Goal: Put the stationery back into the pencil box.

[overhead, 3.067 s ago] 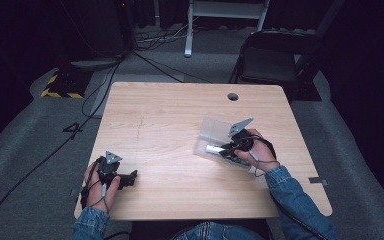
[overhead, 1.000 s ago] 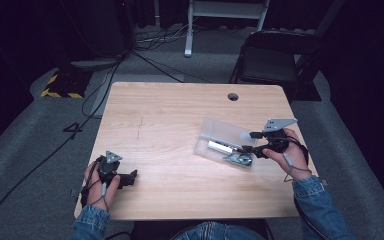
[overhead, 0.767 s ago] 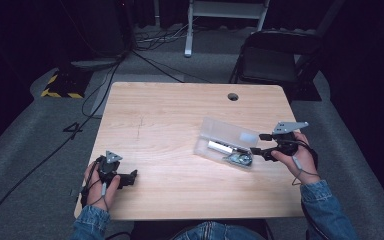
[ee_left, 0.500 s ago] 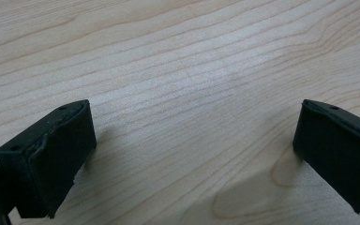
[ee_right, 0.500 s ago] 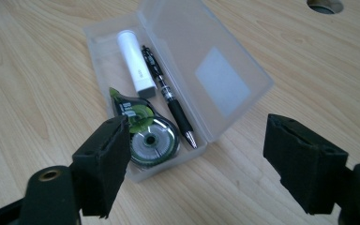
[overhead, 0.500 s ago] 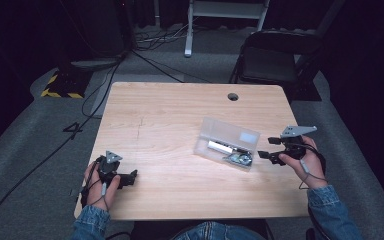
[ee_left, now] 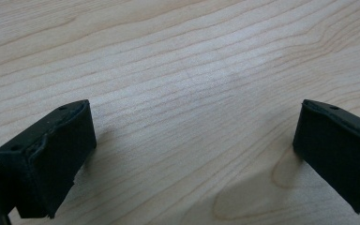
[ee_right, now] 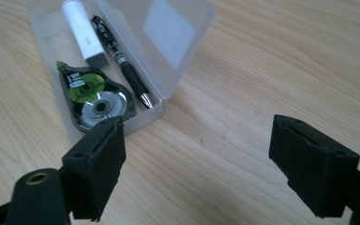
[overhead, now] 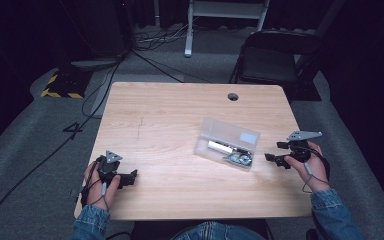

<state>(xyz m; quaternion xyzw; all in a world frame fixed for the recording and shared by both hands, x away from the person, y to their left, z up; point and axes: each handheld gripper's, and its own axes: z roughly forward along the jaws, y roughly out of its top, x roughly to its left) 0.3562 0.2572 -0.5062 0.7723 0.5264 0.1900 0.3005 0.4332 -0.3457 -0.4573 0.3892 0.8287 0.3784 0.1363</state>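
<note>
The clear plastic pencil case point(ee_right: 122, 56) lies shut on the pale wooden worktop point(overhead: 170, 125), right of centre, holding a white eraser, black pen and green correction-tape roller. The right gripper point(overhead: 279, 152), just beside it, has just been opening its jaws, nothing between them. The left gripper point(overhead: 130, 176) rests open and empty; the placing step looks finished, and the next move seems a retreat.

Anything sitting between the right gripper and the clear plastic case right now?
Nothing: in the high view only bare wood of the table separates the right gripper from the clear plastic case. Its fingers stand open with nothing between them.
</note>
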